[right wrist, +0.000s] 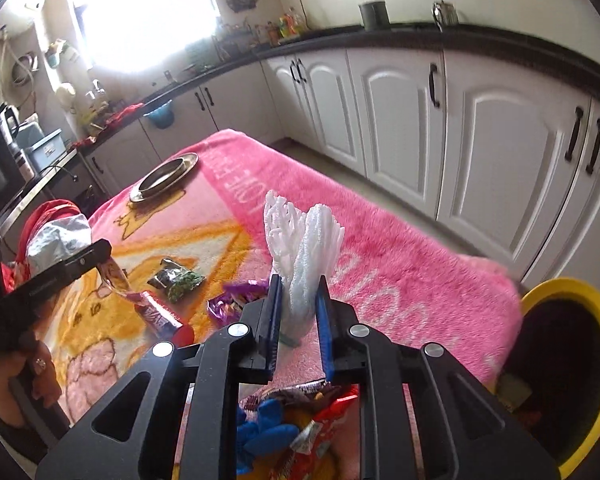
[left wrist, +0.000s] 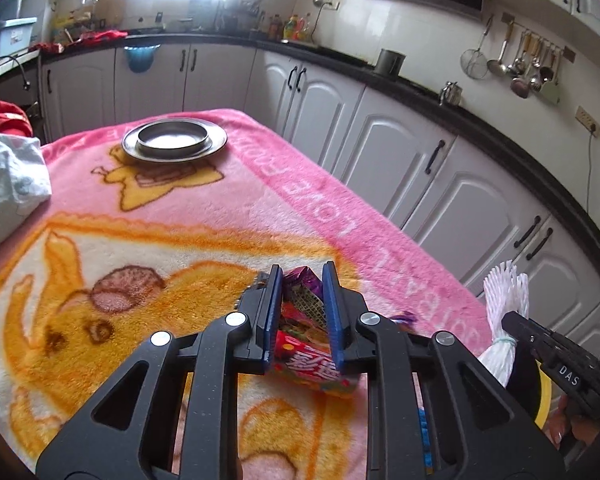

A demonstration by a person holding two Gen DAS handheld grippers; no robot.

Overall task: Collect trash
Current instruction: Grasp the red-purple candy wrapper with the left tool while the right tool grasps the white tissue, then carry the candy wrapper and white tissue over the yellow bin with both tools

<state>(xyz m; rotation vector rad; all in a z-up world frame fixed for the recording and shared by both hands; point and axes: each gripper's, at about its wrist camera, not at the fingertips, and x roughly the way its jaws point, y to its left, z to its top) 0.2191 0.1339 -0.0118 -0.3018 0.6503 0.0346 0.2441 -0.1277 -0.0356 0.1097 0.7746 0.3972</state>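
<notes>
The left tongs (left wrist: 300, 300) pinched a candy wrapper (left wrist: 308, 344); the right tongs (right wrist: 298, 312) pinched white foam netting (right wrist: 304, 248). Either could slip and miss the yellow bin (right wrist: 572, 304).

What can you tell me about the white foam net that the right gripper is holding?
The white foam net sleeve looks like soft mesh packing for fruit. Its lower end is bunched and tied with a pale green band; its upper end fans open in two frayed lobes. It stands nearly upright, pinched between the blue pads of the right gripper, above the pink fleece blanket. Only the pads appear to touch it.
</notes>
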